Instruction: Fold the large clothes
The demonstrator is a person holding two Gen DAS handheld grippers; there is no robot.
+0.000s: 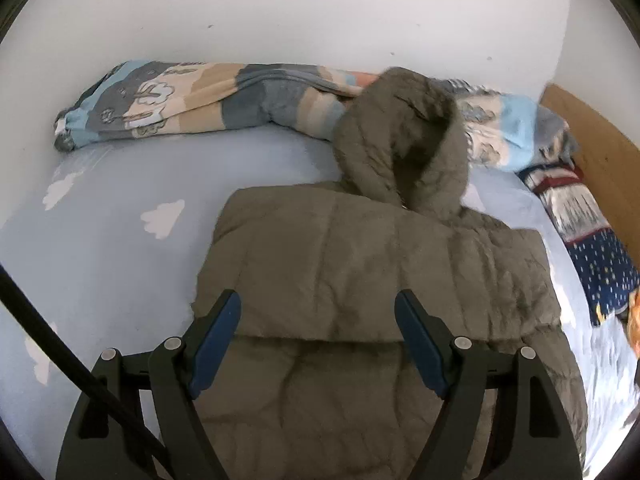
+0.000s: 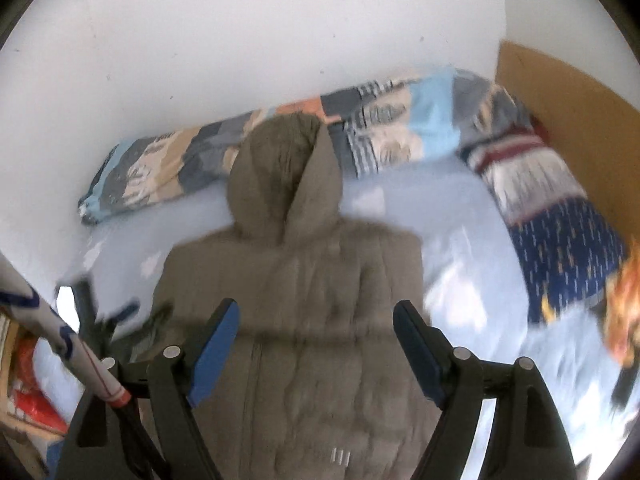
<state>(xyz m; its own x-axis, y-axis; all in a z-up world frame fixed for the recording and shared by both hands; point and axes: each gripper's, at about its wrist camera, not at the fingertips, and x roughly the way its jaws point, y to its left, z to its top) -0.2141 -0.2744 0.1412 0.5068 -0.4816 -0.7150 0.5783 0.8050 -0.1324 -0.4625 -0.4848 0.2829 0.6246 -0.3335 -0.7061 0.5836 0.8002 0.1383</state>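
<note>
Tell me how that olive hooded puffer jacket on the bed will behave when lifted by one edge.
The jacket looks quilted and puffy, so probably light for its bulk. It lies creased over itself, so it will likely sag and drape. Its hood will probably flop loose.

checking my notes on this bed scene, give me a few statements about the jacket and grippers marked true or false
1. The olive puffer jacket lies on the bed sheet with its hood towards the wall. True.
2. The left gripper is clamped on the jacket. False: its jaws stand open above it, holding nothing.
3. The right gripper is open and empty. True.
4. The sheet is plain red. False: it is pale blue with white clouds.
5. A patterned blanket lies rolled along the wall behind the hood. True.
6. The hood is folded down over the jacket's body. False: it lies extended beyond the shoulders.
</note>
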